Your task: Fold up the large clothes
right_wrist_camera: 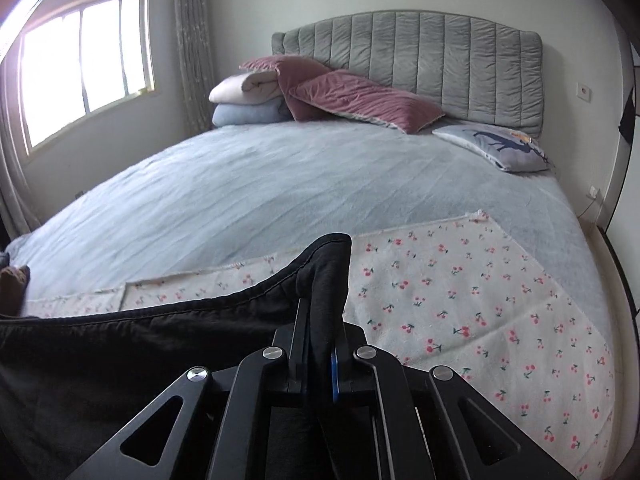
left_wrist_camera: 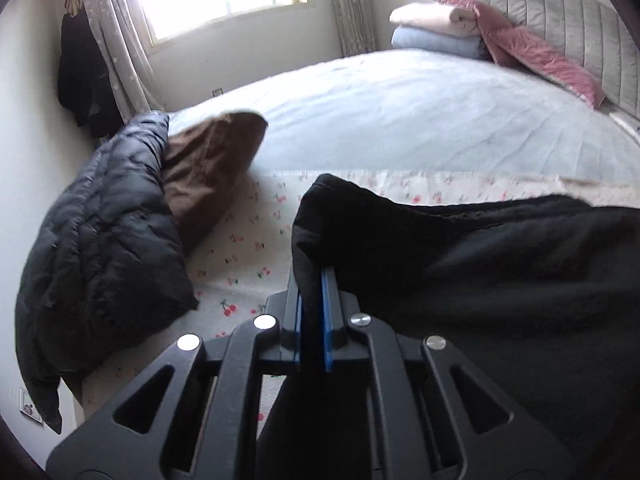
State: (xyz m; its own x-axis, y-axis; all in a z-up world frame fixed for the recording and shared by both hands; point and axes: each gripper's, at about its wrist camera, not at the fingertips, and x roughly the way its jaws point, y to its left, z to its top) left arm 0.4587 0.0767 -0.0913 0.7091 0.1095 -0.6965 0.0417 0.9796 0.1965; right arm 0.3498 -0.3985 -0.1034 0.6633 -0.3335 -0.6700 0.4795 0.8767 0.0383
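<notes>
At the foot of a wide bed (right_wrist_camera: 280, 184) with a pale blue cover, a cherry-print blanket (right_wrist_camera: 460, 300) is spread as a folding surface. Above it hangs the black garment (left_wrist_camera: 480, 280), its upper edge stretched between the two grippers, so its long axis runs side to side across the bed's width and the rest drapes toward the person. That hold probably lets it be laid flat. The left gripper (left_wrist_camera: 314, 276) is clamped on one corner, the right gripper (right_wrist_camera: 322, 312) on the opposite corner. A black puffer jacket (left_wrist_camera: 104, 248) and brown garment (left_wrist_camera: 208, 168) wait at the left.
</notes>
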